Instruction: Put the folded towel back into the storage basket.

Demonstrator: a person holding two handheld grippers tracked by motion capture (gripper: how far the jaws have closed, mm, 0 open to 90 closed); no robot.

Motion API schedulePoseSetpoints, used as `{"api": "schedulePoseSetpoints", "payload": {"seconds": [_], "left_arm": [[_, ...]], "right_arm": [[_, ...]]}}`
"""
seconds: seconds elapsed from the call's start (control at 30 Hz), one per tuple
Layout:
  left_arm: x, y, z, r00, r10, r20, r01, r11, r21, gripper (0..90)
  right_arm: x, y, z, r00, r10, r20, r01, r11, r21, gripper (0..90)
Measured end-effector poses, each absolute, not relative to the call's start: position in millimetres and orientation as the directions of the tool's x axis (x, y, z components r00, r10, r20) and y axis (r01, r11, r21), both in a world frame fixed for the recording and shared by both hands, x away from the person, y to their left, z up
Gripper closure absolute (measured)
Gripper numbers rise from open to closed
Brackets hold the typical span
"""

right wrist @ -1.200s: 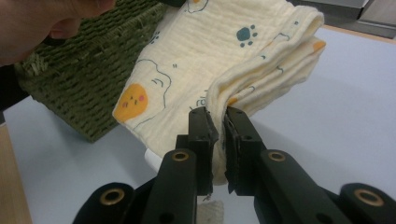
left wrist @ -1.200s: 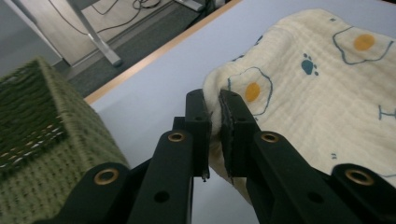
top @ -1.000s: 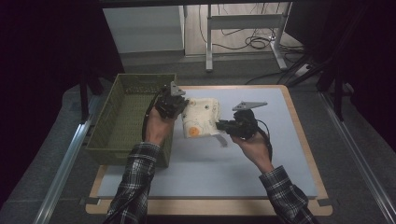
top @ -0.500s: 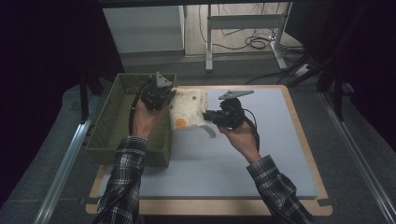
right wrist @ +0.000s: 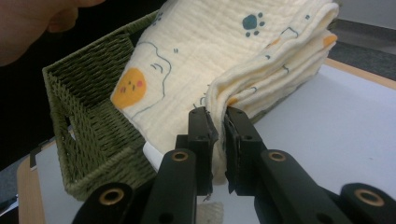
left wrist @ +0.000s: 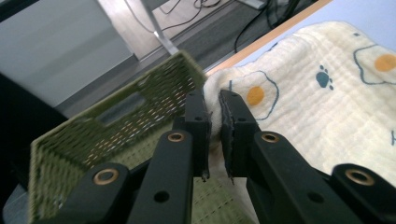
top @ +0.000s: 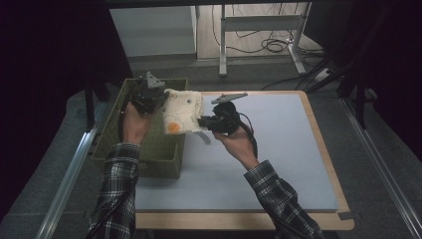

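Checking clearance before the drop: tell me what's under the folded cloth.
Under the folded cloth, the green basket rim at its left and the blue mat at its right. The basket floor beneath it is hidden.

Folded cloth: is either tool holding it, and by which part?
Both. The left tool pinches one edge of the folded egg-print cloth; the right tool pinches the opposite edge, beside the green basket.

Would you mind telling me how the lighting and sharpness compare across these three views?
High view: dim, with black surroundings; the folded cloth is the brightest thing and slightly soft. Left gripper view: evenly lit, cloth print crisp, green basket a little blurred. Right gripper view: cloth sharp, the hand at top left out of focus.
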State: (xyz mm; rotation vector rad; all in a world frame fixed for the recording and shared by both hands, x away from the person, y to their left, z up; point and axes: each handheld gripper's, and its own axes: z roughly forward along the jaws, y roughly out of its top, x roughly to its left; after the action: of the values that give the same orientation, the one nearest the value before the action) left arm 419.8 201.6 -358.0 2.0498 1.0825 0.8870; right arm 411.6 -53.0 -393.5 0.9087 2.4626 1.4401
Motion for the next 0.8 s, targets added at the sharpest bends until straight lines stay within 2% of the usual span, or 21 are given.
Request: {"api": "schedulePoseSetpoints", "payload": {"seconds": [0.8], "left_arm": [[411.6,273.9,-383.3,0.326,0.905,0.272,0.524,-0.413,0.745,82.4]], "right_arm": [[408.3,50.1,-422.1,-0.85,0.509,0.139,0.393,0.435,0.81,81.1]]}}
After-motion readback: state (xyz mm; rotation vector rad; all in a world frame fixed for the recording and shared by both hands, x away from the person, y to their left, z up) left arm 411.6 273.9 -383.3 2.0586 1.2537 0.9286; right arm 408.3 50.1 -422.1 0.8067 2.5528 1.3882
